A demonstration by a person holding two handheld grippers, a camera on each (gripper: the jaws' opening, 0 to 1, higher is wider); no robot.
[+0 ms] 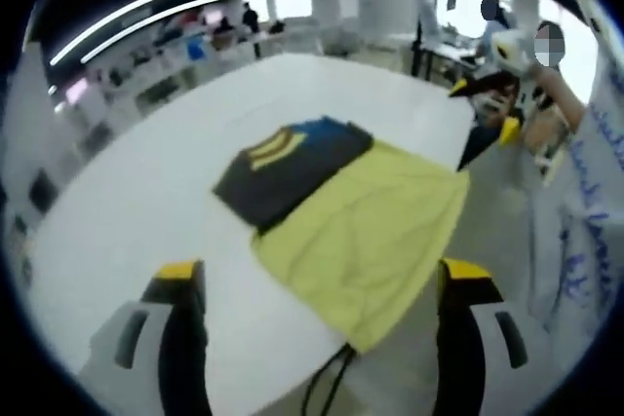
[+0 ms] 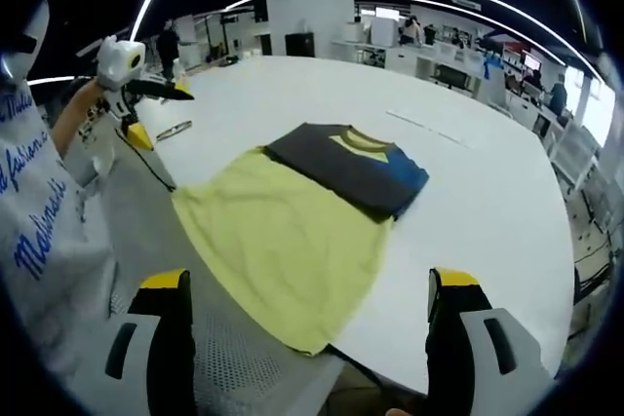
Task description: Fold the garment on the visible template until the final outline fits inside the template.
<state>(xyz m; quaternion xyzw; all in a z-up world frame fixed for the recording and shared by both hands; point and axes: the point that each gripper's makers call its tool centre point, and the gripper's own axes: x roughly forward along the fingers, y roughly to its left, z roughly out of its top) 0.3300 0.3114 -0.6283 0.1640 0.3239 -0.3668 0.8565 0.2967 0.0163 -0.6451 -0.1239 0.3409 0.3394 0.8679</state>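
A dark folded garment (image 1: 291, 166) with a yellow collar and a blue patch lies on a white table (image 1: 127, 211). It overlaps the far end of a pale yellow cloth (image 1: 366, 231), whose near end hangs over the table edge. In the right gripper view the dark garment (image 2: 349, 165) rests on the yellow cloth (image 2: 278, 241) too. My left gripper (image 1: 322, 284) is open, held back from the cloth's near edge. My right gripper (image 2: 307, 284) is open as well, off the table edge. Each gripper appears in the other's view, held in a hand: right (image 1: 492, 94), left (image 2: 146, 85).
Black cords (image 1: 327, 387) dangle below the cloth's hanging end. A small dark object (image 2: 174, 131) lies on the table near the left gripper. A person in white printed clothing (image 2: 39, 231) stands at the table edge. Desks and people fill the room behind.
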